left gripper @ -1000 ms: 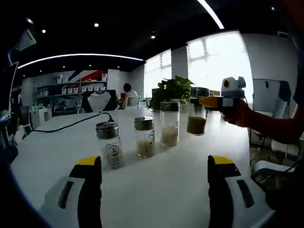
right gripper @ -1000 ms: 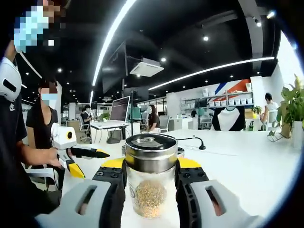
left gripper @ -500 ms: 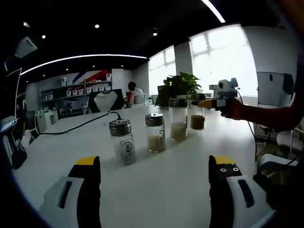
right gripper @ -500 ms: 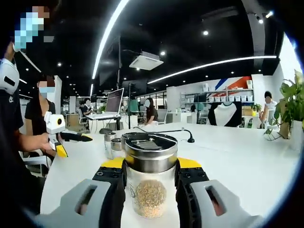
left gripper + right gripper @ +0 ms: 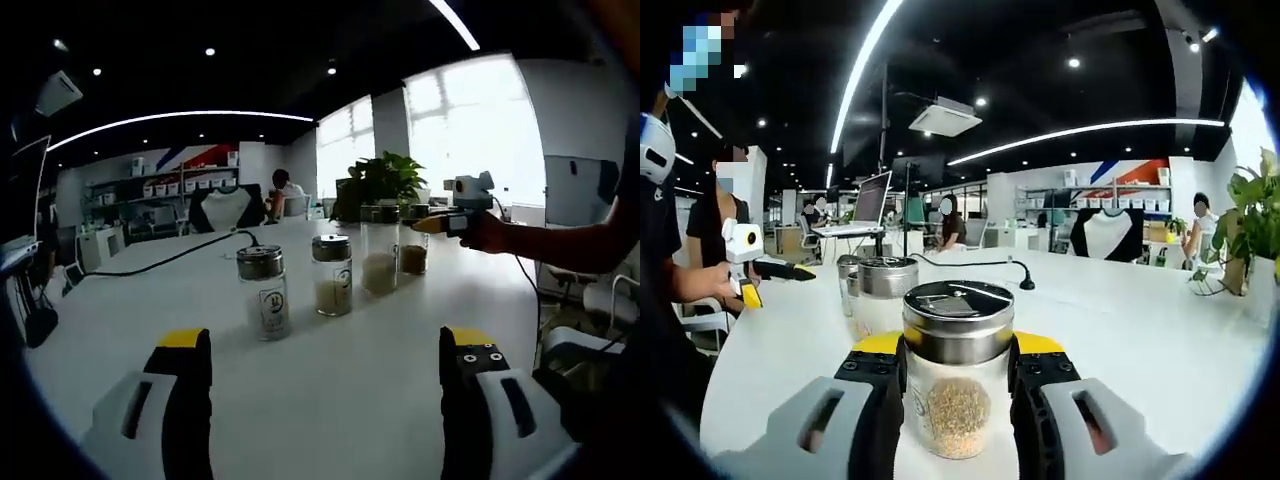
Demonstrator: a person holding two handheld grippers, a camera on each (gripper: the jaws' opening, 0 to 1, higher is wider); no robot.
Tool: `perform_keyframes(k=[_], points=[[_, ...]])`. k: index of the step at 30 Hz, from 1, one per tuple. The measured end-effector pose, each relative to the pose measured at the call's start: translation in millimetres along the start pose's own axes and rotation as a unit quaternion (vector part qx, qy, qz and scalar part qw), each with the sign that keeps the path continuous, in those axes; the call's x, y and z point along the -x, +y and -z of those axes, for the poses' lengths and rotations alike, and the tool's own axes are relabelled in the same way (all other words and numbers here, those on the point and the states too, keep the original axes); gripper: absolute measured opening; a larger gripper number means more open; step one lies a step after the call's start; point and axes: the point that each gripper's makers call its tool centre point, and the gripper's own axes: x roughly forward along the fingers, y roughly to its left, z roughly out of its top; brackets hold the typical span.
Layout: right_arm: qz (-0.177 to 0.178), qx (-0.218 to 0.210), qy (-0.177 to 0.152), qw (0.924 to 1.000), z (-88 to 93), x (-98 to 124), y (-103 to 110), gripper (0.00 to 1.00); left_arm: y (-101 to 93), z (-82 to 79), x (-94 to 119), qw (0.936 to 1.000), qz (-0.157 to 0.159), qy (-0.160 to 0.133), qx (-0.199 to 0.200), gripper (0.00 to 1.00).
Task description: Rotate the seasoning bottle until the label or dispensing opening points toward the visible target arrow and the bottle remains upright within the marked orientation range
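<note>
Four glass seasoning bottles with metal lids stand in a row on the white table (image 5: 330, 410). The nearest bottle (image 5: 263, 292) carries a round label, then a second (image 5: 331, 276) and a taller third (image 5: 379, 250). My right gripper (image 5: 440, 222) is shut on the far bottle (image 5: 413, 250), which holds brown grains. In the right gripper view that bottle (image 5: 957, 385) stands upright between the jaws of my right gripper (image 5: 957, 352). My left gripper (image 5: 325, 345) is open and well short of the row; it appears as the left gripper (image 5: 765, 270) at far left.
A black cable (image 5: 170, 258) runs across the table's far side. A potted plant (image 5: 380, 182) stands behind the row. The other bottles (image 5: 878, 292) stand left of the held one. A person (image 5: 665, 250) stands at the table's left edge. Desks and people fill the background.
The right gripper view has swung with the held bottle, and the other bottles have come into sight at its left. The left gripper view has shifted a little; its jaws stay open.
</note>
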Motion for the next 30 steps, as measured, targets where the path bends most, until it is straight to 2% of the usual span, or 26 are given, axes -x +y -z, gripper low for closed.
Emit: perform_keyframes(k=[9,30], points=[[-0.015,0.005,0.002,0.9999,0.3,1.3,1.9,0.38,-2.7,-0.6,-0.9,1.0,0.002,0.0,0.002,1.0],[-0.01,-0.005,0.005,0.9999,1.0,4.1,3.6,0.39,-6.9,-3.6,4.2,1.0,0.002,-0.005,-0.005,1.0]])
